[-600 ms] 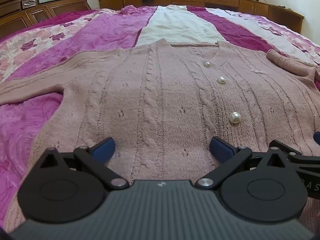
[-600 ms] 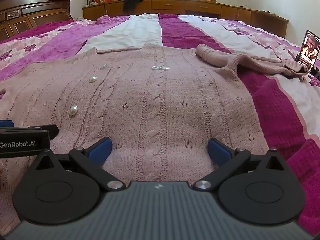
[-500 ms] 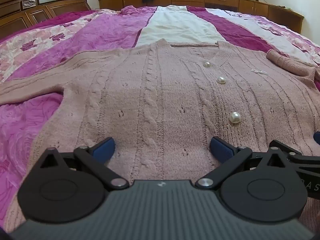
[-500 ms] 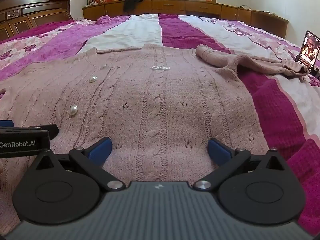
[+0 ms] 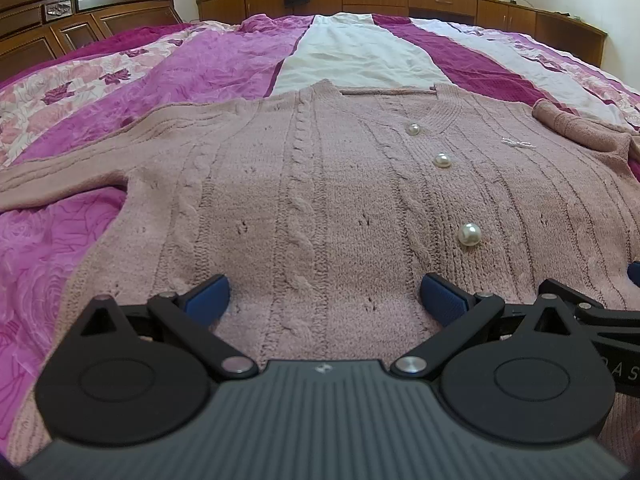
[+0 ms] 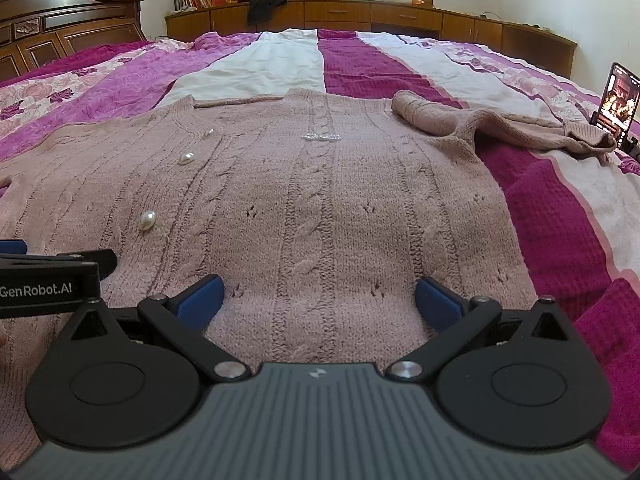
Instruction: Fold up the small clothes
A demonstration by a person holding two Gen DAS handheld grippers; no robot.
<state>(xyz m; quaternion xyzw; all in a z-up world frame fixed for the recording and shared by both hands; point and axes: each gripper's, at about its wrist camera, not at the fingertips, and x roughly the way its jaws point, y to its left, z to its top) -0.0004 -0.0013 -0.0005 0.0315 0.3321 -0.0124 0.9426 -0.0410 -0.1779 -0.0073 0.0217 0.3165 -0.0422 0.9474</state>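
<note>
Pink cardigan (image 5: 320, 184) flat on bed (image 5: 360, 52), hem hidden under both tools. Left gripper (image 5: 324, 292) spread wide, right gripper (image 6: 320, 292) likewise, both empty. Left sleeve cut off at frame edge; right sleeve (image 6: 500, 128) bunched.

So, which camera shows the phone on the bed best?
The right wrist view. The phone stands upright at the right edge of that picture, screen lit, beyond the sweater's sleeve. The left wrist view does not show the phone at all; its right edge ends at the folded sleeve.
</note>
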